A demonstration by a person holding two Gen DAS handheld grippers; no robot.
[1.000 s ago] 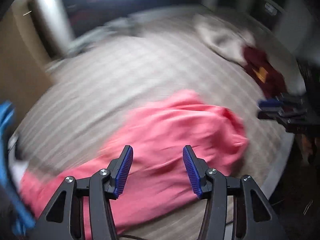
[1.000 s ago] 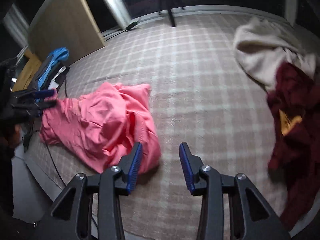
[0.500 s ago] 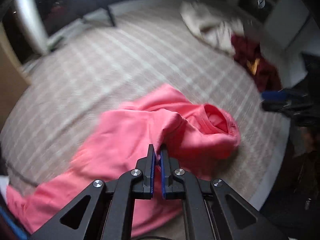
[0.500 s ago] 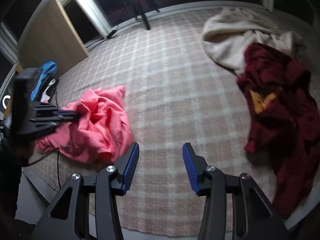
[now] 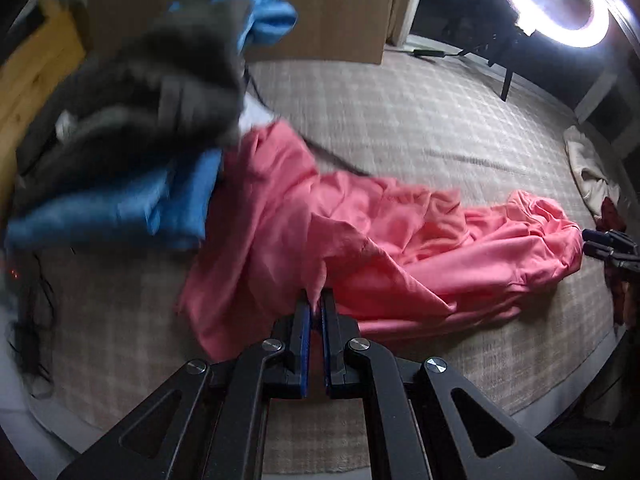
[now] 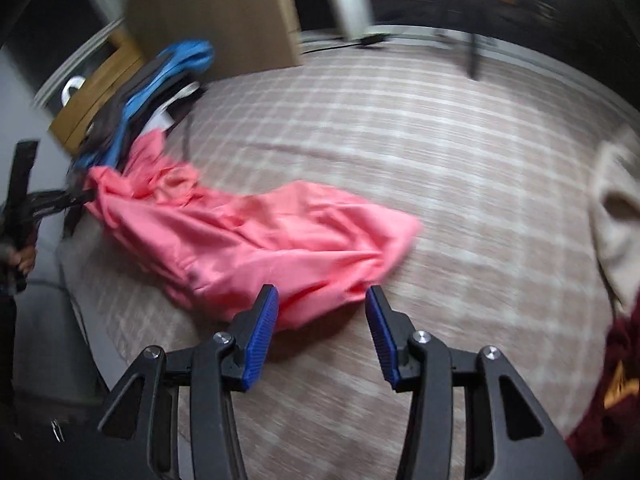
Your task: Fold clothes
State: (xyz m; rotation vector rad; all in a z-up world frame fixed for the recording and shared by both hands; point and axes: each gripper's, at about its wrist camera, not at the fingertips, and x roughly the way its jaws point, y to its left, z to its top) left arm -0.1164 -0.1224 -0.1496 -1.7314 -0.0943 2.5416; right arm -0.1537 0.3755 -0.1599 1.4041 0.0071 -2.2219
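A checked beige rug [image 6: 400,128] carries the pink garment [image 5: 400,240], stretched left to right. The left gripper [image 5: 315,304] pinches its near-left fold, tilted steeply down; the right gripper [image 6: 320,320] hovers half-open over its near-right edge

A ring light [image 5: 552,4] is glaring white at the left wrist view's upper right, bleaching that corner. The room is staying dim, corners sinking into black. Motion blur is smearing the blue and grey clothes pile [image 5: 132,132] and the checked rug [image 6: 400,128]. Fisheye distortion is bending the edges.
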